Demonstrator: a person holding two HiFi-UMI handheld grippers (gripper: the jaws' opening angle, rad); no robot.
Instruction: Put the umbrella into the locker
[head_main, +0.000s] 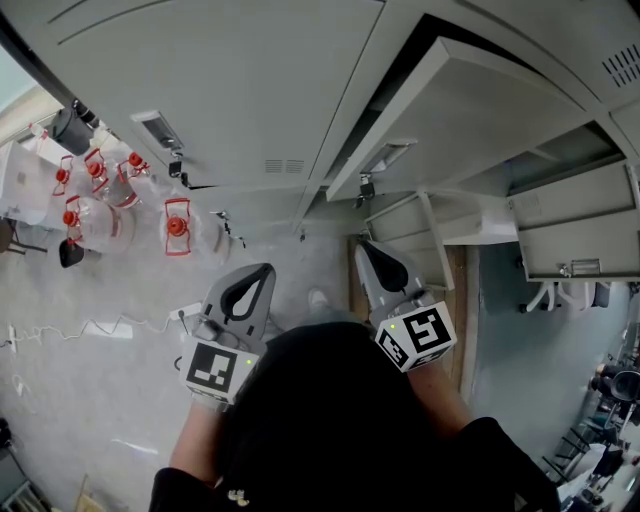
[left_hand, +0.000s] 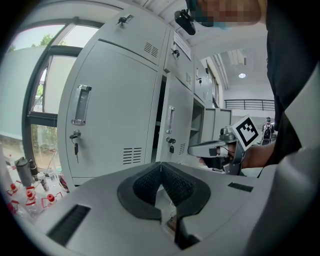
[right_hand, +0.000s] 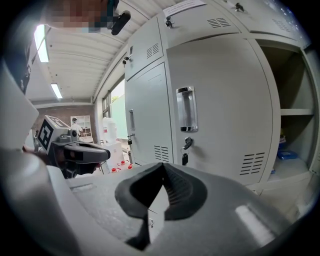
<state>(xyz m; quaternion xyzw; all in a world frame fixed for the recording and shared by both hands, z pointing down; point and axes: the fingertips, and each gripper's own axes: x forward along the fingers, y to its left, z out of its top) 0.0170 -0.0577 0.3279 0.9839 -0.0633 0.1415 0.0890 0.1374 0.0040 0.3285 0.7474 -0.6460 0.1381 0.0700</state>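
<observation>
No umbrella shows in any view. My left gripper (head_main: 264, 269) and right gripper (head_main: 361, 245) are held side by side in front of the grey lockers (head_main: 230, 90), both shut with nothing between their pads. In the left gripper view its jaws (left_hand: 161, 164) meet at the tip, and the right gripper (left_hand: 192, 148) shows beyond them. From the right gripper view, that gripper (right_hand: 162, 165) points at a locker door (right_hand: 215, 110) ajar in front of me. An open locker (right_hand: 295, 112) with a shelf lies to its right. The left gripper (right_hand: 106, 152) appears at the left.
Several clear water jugs with red caps (head_main: 100, 200) stand on the floor at the left, with a white cable (head_main: 100, 328) nearby. Keys hang in the locker doors (left_hand: 76, 145) (right_hand: 185, 157). Further locker doors (head_main: 575, 235) stand open at the right.
</observation>
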